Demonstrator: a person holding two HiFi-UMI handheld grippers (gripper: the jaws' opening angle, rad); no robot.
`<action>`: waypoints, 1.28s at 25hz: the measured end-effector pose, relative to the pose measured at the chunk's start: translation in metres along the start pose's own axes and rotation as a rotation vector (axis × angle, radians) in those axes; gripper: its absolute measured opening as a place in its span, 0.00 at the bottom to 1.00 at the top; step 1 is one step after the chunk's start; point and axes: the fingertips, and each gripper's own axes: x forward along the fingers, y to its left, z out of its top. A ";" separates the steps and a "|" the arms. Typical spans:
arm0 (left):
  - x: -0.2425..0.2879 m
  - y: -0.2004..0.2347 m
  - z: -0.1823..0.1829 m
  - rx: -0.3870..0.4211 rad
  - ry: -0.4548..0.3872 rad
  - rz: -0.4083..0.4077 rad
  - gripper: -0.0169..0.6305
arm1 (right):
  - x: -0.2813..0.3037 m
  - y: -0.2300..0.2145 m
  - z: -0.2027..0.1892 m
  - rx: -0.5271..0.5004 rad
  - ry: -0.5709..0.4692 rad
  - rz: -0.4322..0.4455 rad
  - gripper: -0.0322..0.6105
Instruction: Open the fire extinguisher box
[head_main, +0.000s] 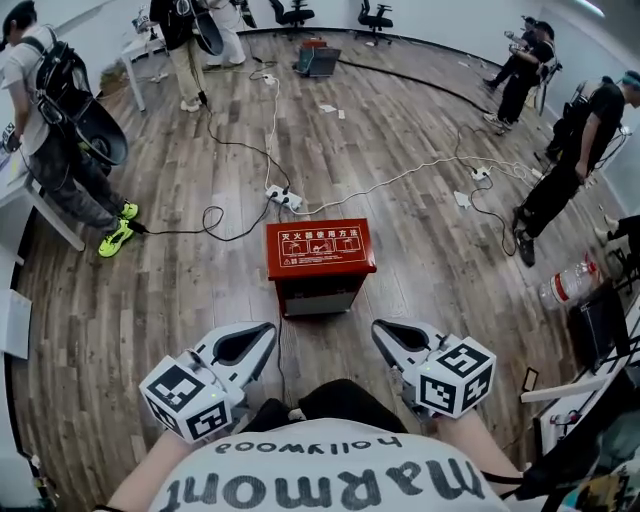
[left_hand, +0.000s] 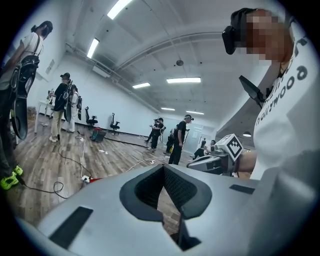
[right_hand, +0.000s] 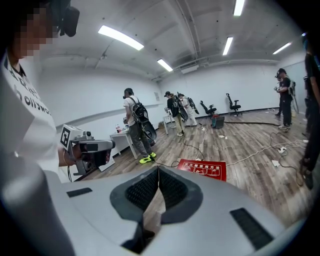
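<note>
Red metal with white print on top, the fire extinguisher box (head_main: 320, 248) sat on the wood-plank floor (head_main: 180, 300) in the middle of the room, just beyond my knees and a little farther out than both tools. My left hand-held gripper (head_main: 268, 331) hung near and to the left of the box, its jaws pressed together on nothing; the left gripper view showed the ribbed pads (left_hand: 176, 186) meeting at the tips with only floor behind them. My right hand-held gripper (head_main: 380, 329) mirrored it on the right, likewise closed and empty, and from its own camera the box (right_hand: 202, 170) lay ahead and slightly right of the jaw line. Neither tool touched the box. I judged the step in hand to be the approach, with the opening itself not begun. A grey front panel (head_main: 320, 300) sat under the red top, and I could not tell from these views whether the top lifted or the front swung out, nor could I see a latch or handle. To do it well, I would first lower the view enough to find the seam, then spread one pair of jaws before reaching it, since shut jaws could only push. I would rest the other tool against the box body, because a light box on smooth planks would probably slide away. A white power strip (head_main: 283, 197) and its cables lay just beyond, so I would pull towards myself, not push.
</note>
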 end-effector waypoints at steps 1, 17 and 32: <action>0.001 0.002 -0.001 -0.007 0.004 0.001 0.04 | 0.002 -0.001 0.001 0.002 0.005 0.002 0.07; 0.050 0.031 -0.011 -0.053 0.077 0.071 0.04 | 0.029 -0.063 0.012 0.016 0.080 0.064 0.07; 0.133 0.063 0.021 -0.039 0.042 0.163 0.04 | 0.048 -0.148 0.042 -0.005 0.094 0.115 0.07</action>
